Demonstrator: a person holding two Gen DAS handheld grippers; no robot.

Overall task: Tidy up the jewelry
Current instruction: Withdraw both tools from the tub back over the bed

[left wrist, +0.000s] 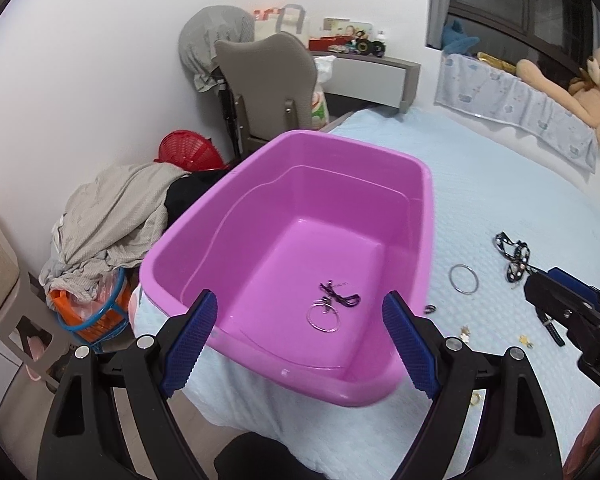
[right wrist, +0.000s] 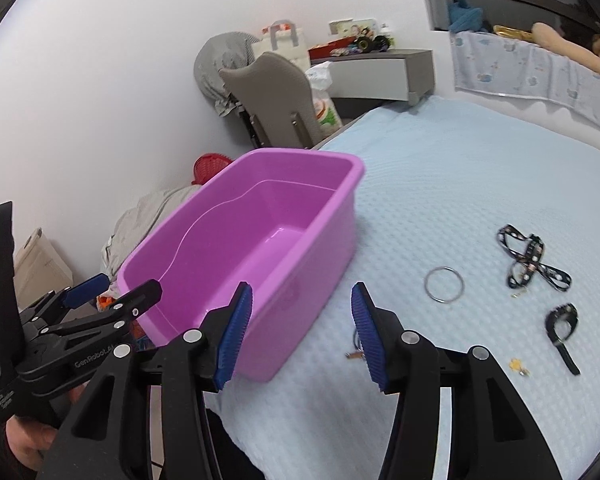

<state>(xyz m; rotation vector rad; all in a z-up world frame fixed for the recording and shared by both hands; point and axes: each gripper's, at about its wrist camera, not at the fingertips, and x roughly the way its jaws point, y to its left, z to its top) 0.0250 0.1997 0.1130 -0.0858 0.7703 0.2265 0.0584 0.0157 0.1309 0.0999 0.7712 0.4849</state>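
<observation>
A pink plastic tub (left wrist: 428,216) stands on the light blue bed near its corner. Inside lies a silver ring tied to a dark cord (left wrist: 324,318). My left gripper (left wrist: 300,296) hovers open over the tub's near rim, with nothing between its pads. My right gripper (right wrist: 301,286) is open and holds nothing, low over the bed beside the tub's right wall (right wrist: 340,240). To its right lie a silver bangle (right wrist: 425,285), a patterned black lanyard (right wrist: 534,258), a black strap (right wrist: 562,322) and a small gold charm (right wrist: 516,365). A tiny piece (right wrist: 354,355) sits half hidden behind its right finger.
The bed's edge runs just left of the tub. Beyond it are a clothes pile (left wrist: 112,216), a red basket (left wrist: 188,152) and a grey chair (left wrist: 268,80). A teddy bear (left wrist: 584,92) lies at the far right. A hand (right wrist: 28,444) holds the left gripper.
</observation>
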